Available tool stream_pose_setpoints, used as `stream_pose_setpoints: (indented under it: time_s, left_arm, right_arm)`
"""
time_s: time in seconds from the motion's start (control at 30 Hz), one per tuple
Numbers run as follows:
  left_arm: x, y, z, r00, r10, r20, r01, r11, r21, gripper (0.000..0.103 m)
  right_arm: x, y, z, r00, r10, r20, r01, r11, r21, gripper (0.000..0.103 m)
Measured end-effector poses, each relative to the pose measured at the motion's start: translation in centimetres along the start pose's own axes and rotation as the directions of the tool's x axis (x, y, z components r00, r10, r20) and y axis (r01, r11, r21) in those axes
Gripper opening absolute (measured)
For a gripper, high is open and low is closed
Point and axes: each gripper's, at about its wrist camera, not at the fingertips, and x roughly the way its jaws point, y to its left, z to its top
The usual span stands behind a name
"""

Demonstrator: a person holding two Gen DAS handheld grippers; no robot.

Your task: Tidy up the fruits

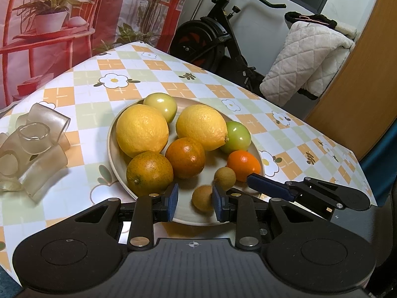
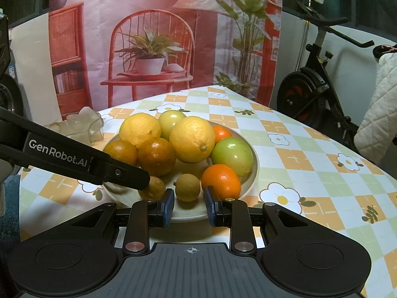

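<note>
A beige plate (image 1: 113, 139) (image 2: 254, 171) holds two lemons (image 1: 142, 130), two dark oranges (image 1: 185, 157), two green fruits (image 1: 235, 137), a small bright orange (image 1: 243, 165) (image 2: 220, 180) and two small brown fruits. My left gripper (image 1: 194, 202) is open over the plate's near rim, one brown fruit (image 1: 202, 198) between its pads. My right gripper (image 2: 189, 206) is open at the near rim, the other brown fruit (image 2: 187, 187) just ahead of its gap. The right gripper's finger also shows in the left wrist view (image 1: 268, 186).
A cluster of frosted glass tubes (image 1: 32, 146) (image 2: 84, 124) lies on the checkered tablecloth (image 1: 148, 74) left of the plate. An exercise bike (image 1: 223, 39) and a quilted white cloth (image 1: 305, 57) stand beyond the table's far right edge. A printed backdrop hangs behind.
</note>
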Motion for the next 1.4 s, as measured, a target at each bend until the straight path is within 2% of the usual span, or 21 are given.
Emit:
stream_pose_setpoints:
  time_s: [0.2,0.4,0.47,0.5,0.57,0.73,0.87,1.07,1.2,1.4]
  left_arm:
    - [-0.4,-0.5,0.1,1.000,0.009,0.012,-0.009,1.000,0.021,0.042]
    - [-0.8,-1.0,0.1,1.000,0.019,0.025,-0.020,0.999,0.044,0.053]
    - [-1.1,-1.2,0.2,0.999,0.024,0.031,-0.026,0.998,0.051,0.055]
    - [-1.2,-1.2,0.2,0.999,0.026,0.035,-0.028,0.998,0.051,0.060]
    - [-1.4,-1.4,0.3,0.999,0.029,0.045,-0.032,0.998,0.050,0.067]
    - [-2.0,-1.7,0.4,0.996,0.052,0.068,-0.055,0.997,0.047,0.080]
    - [-2.5,-2.1,0.8,0.994,0.074,0.076,-0.078,0.995,0.055,0.084]
    - [-4.0,-3.2,1.2,0.991,0.046,0.125,-0.057,0.995,0.086,0.086]
    - [-5.0,-4.6,1.5,0.984,0.061,0.166,-0.083,0.988,0.131,0.089]
    - [-5.7,-6.9,1.8,0.977,0.066,0.202,-0.106,0.974,0.199,0.090]
  right_arm:
    - [-0.7,-0.1,0.0,1.000,-0.010,0.009,0.010,1.000,0.009,0.026]
    - [-1.6,-0.3,0.1,0.999,-0.033,0.016,0.033,0.999,0.030,0.032]
    - [-1.9,-0.4,0.2,0.999,-0.036,0.011,0.035,0.998,0.048,0.041]
    - [-2.1,-0.4,0.2,0.999,-0.035,0.009,0.034,0.998,0.055,0.046]
    - [-2.6,-0.3,0.2,0.999,-0.042,0.016,0.041,0.997,0.063,0.064]
    - [-3.6,-0.1,0.4,0.997,-0.071,0.020,0.069,0.994,0.081,0.086]
    - [-4.6,-0.2,0.5,0.996,-0.089,0.032,0.085,0.991,0.107,0.101]
    - [-6.2,-0.8,0.6,0.993,-0.111,0.040,0.103,0.981,0.164,0.102]
    - [-7.3,-1.3,0.7,0.990,-0.137,0.024,0.129,0.971,0.200,0.102]
    - [-10.0,-2.6,0.6,0.975,-0.222,0.022,0.208,0.940,0.271,0.102]
